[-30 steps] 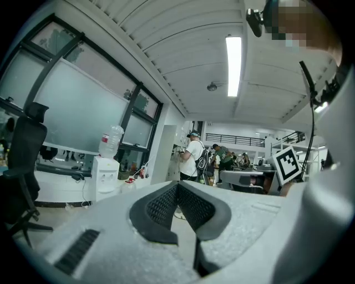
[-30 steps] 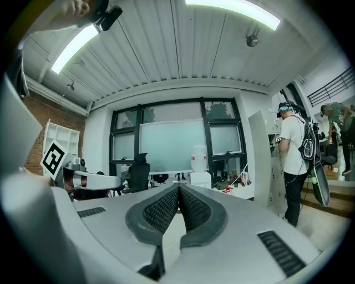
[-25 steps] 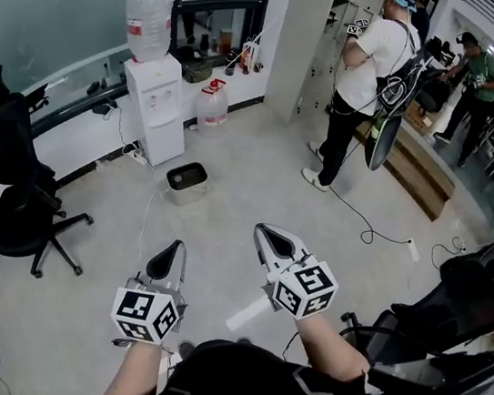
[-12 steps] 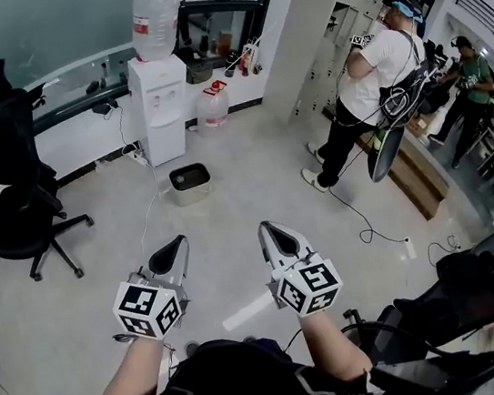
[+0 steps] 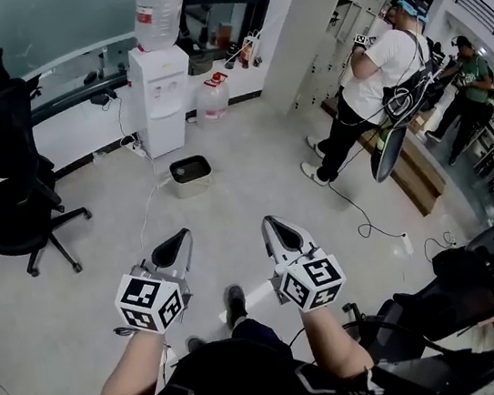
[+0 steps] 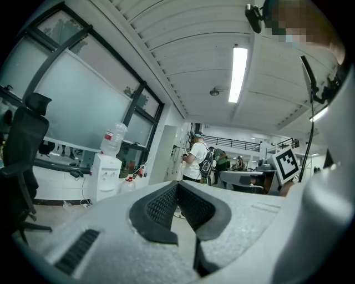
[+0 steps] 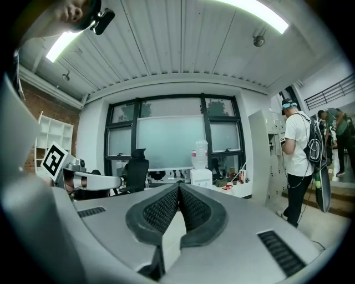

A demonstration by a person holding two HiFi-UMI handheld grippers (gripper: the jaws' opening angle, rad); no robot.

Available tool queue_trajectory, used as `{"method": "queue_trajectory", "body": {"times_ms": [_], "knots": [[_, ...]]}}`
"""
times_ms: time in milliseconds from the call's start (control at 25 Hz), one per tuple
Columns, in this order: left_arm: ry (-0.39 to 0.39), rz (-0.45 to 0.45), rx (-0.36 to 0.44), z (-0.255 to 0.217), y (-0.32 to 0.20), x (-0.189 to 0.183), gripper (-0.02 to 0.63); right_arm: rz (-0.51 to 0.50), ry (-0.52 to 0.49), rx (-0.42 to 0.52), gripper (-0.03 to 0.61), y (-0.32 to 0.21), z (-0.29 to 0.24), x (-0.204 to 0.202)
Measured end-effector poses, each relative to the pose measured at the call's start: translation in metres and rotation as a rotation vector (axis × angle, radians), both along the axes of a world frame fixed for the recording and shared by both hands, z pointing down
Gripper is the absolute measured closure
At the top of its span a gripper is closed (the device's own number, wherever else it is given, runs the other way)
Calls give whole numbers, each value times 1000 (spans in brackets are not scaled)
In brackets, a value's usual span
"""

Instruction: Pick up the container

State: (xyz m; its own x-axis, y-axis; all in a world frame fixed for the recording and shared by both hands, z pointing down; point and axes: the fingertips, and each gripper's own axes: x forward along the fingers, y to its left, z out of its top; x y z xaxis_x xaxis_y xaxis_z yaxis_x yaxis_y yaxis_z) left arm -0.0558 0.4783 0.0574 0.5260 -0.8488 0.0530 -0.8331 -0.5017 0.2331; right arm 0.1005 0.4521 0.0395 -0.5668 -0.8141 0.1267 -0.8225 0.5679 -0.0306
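Container (image 5: 190, 175) sat on the floor (image 5: 104, 287), just in front of the water dispenser (image 5: 161, 99) and slightly to its right. Bottle (image 5: 160, 10) stood on top of the dispenser, with a spare jug (image 5: 211, 101) on the floor just right of it. Office chair (image 5: 13, 181) was well left of the container. Left tool (image 5: 178, 242) and right tool (image 5: 275, 229) were side by side, apart, on the near side of the container and well short of it. Shoe (image 5: 235, 302) was on the floor below the gap between the tools. Person (image 5: 368, 82) stood far right by the lockers (image 5: 331, 23), a second person (image 5: 478, 79) further right. Cable (image 5: 358, 219) lay on the floor near the first person's feet. Second chair (image 5: 455, 294) was at lower right.
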Motion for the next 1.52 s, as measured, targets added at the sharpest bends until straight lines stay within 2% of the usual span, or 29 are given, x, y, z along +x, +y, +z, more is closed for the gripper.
{"method": "queue_trajectory", "body": {"times_ms": [360, 640, 1000, 1240, 1520], "knots": [[-24, -50, 6, -5, -40, -9, 609, -65, -11, 5, 578, -47, 3, -13], [-40, -91, -8, -10, -100, -8, 608, -100, -33, 9, 578, -112, -3, -11], [-58, -107, -33, -11, -184, 26, 608, -78, -86, -15, 578, -199, 1, 36], [-84, -55, -5, -16, -226, 61, 608, -85, -97, -39, 578, -245, 10, 64], [-80, -124, -51, -4, -269, 77, 609, -110, -118, -45, 578, -284, 17, 90]]}}
